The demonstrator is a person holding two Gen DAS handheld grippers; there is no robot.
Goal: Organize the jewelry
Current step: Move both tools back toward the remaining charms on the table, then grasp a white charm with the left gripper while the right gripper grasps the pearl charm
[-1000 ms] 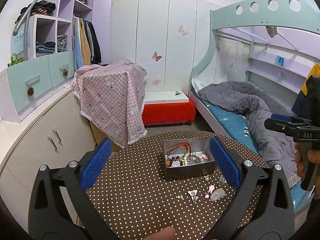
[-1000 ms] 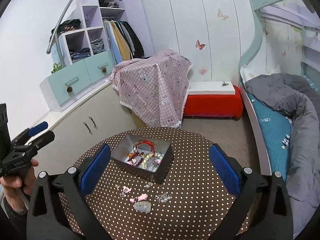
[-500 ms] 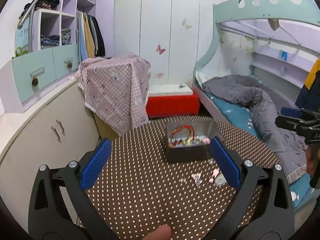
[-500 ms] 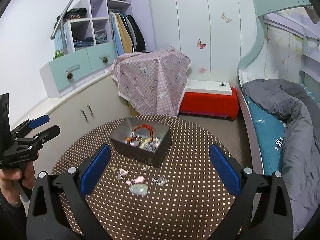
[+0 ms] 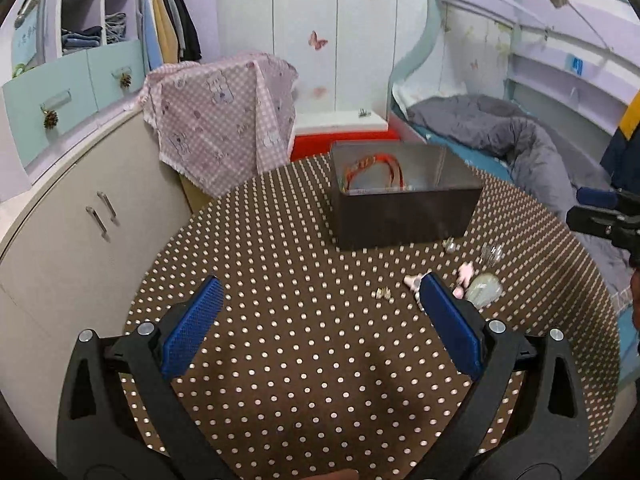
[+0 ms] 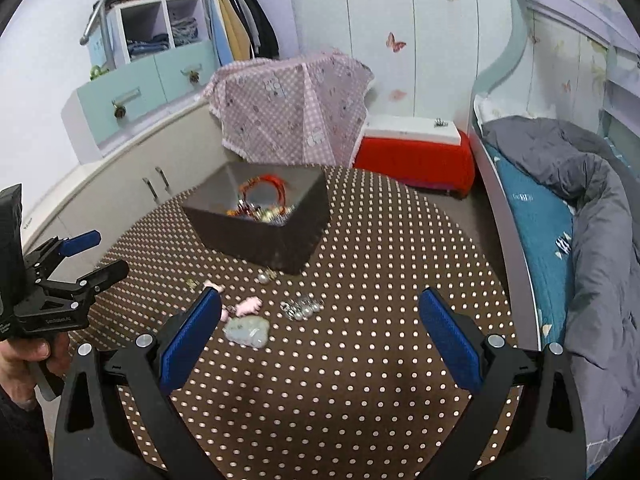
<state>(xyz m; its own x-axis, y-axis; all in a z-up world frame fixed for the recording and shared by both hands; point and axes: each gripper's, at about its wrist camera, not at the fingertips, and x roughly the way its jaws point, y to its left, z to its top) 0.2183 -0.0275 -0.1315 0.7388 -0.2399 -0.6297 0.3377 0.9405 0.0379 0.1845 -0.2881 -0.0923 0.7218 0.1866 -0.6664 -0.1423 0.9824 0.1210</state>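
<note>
A dark metal box [image 5: 404,216] w/ a red bracelet [image 6: 264,188] and beads inside is seen toward the far side of the round dotted worktop [image 5: 304,344]. Loose pcs are scattered just in front of the box: a pale green stone [image 6: 248,330], pink charms [image 6: 248,305], a silver bead cluster [image 6: 302,307]. The left hand-held gripper [image 5: 320,320] is held spread above the worktop, nothing between its blue pads. The right hand-held gripper [image 6: 320,320] is likewise spread wide, empty, near the stone.

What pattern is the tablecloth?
Dark brown with small pale polka dots; the tablecloth shows best in the left wrist view.
</note>
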